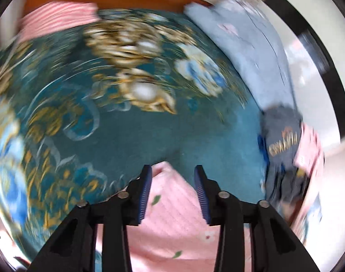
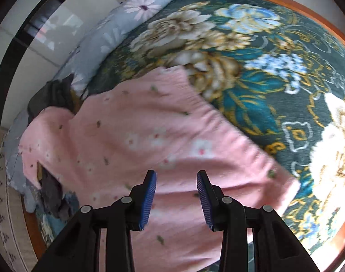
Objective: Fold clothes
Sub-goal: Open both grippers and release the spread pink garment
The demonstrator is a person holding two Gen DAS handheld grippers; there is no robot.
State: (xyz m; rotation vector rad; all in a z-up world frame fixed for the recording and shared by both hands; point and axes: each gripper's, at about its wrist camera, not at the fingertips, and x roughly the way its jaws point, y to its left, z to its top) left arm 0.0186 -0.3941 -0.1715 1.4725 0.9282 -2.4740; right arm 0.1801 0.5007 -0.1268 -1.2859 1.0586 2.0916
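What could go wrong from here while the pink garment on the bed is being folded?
1. Both tools are open over the pink garment; the left tool is at its corner, so a closing grasp might also pinch the plush floral blanket beneath.
2. The left view is motion-blurred, so a fast move may miss the edge.
3. A dark garment lies against the pink one's far side and could be dragged along.

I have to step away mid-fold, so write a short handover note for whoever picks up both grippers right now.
Left gripper: open, holding nothing, over a corner of the pink floral garment.
Right gripper: open, holding nothing, above the same garment.
The garment lies spread on the teal floral blanket; dark clothes are piled by the blue pillow.
Done: a pink striped item looks folded.
Left: fold the pink garment, then the dark pile.
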